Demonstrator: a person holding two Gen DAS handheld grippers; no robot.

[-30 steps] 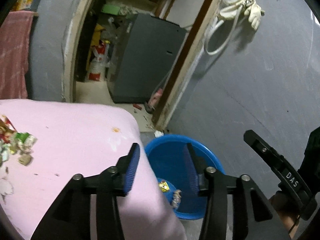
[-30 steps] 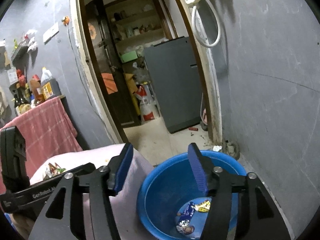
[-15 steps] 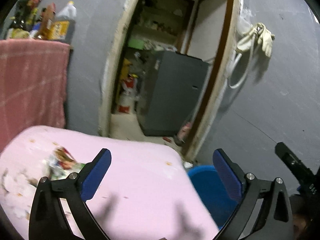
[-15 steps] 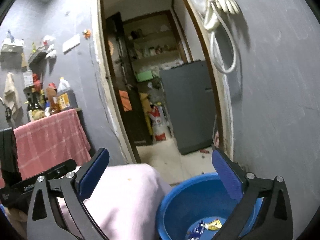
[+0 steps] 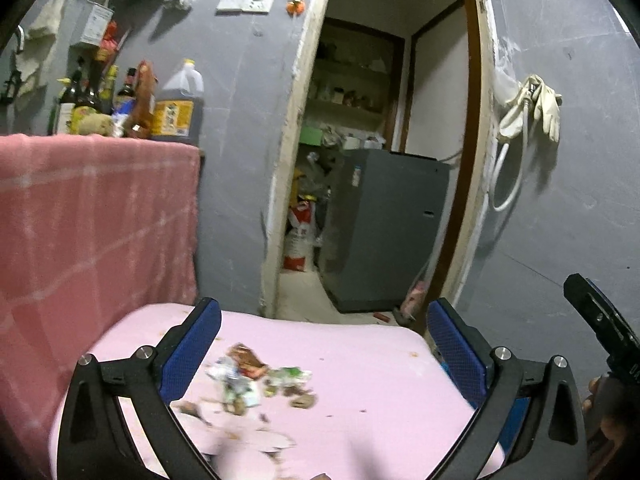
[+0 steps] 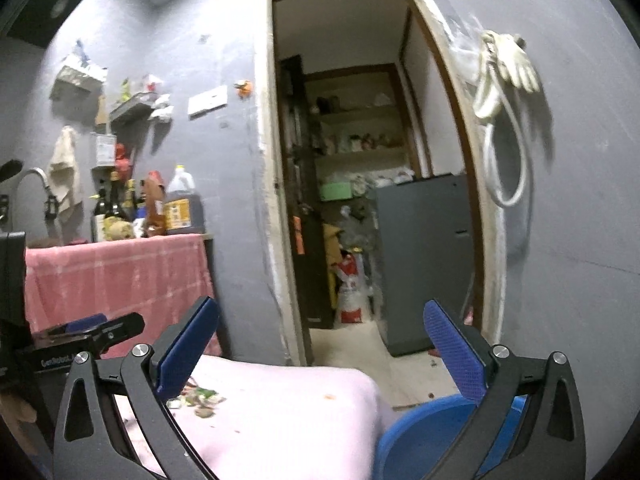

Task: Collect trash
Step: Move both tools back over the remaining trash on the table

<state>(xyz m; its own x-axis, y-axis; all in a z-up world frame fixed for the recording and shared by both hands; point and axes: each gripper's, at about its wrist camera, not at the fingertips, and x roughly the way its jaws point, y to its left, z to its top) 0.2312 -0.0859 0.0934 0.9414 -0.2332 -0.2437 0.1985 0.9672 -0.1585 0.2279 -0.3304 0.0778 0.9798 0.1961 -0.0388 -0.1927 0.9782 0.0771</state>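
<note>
Trash (image 5: 256, 376) scattered mid-frame on the pink table (image 5: 360, 360).
Left gripper (image 5: 324, 348) and right gripper (image 6: 320, 344) gape wide, empty; "GenRobot" lettering lower left, right view.

Both wrist views face doorway (image 5: 384, 168); share pink table (image 6: 288, 412).

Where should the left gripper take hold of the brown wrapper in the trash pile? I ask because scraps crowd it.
Grip the brown wrapper by its far, upper edge, coming from above with the left gripper open. It lies flat on the pink cloth at the pile's far side, and that edge looks free, while paper scraps press against its near side.
</note>
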